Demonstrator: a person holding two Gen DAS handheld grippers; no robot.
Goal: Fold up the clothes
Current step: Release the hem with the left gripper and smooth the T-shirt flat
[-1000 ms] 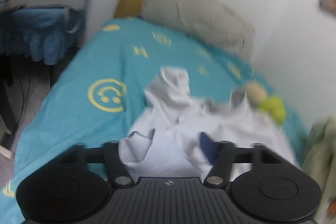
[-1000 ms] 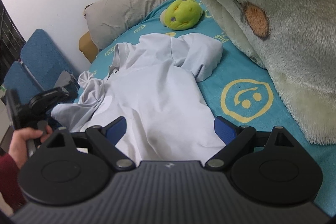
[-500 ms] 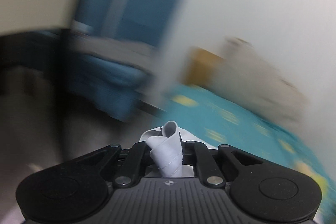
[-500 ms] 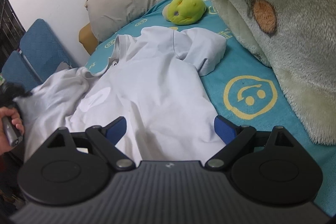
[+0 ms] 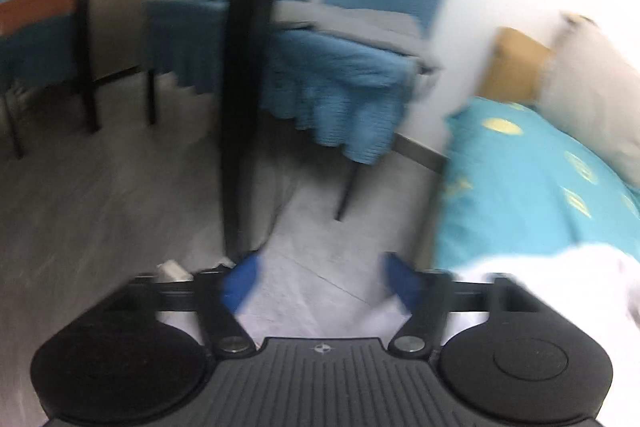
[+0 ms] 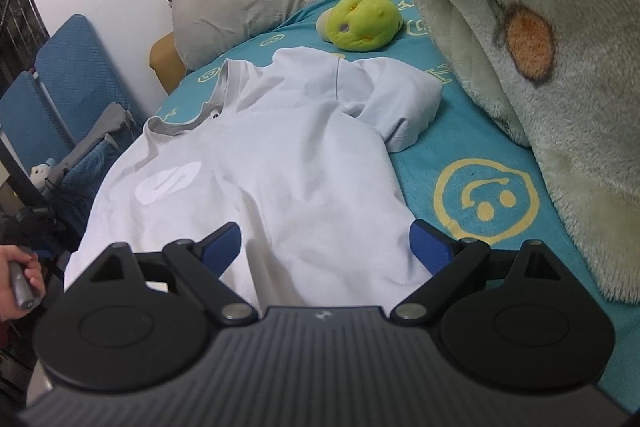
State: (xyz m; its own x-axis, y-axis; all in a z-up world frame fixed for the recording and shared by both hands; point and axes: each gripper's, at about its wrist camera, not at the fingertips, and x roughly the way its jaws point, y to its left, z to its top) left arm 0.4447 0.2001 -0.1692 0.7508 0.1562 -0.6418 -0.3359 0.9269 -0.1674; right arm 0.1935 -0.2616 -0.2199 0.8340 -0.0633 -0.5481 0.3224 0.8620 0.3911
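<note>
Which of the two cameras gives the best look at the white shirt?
The right wrist view: the white shirt lies spread on the bed, collar and one sleeve plain. The left wrist view catches only a blurred white edge of it.

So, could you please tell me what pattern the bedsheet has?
Teal bedsheet with yellow smiley faces, clearest in the right wrist view.

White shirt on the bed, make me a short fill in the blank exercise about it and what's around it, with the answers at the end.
1. The white shirt lies on a sheet printed with yellow ____ faces.
2. The soft toy beyond the shirt is ____ in colour.
3. The grey pillow leans against the ____.
4. The right gripper hovers with its jaws ____ over the shirt's lower part.

Answers: smiley; green; wall; open
</note>
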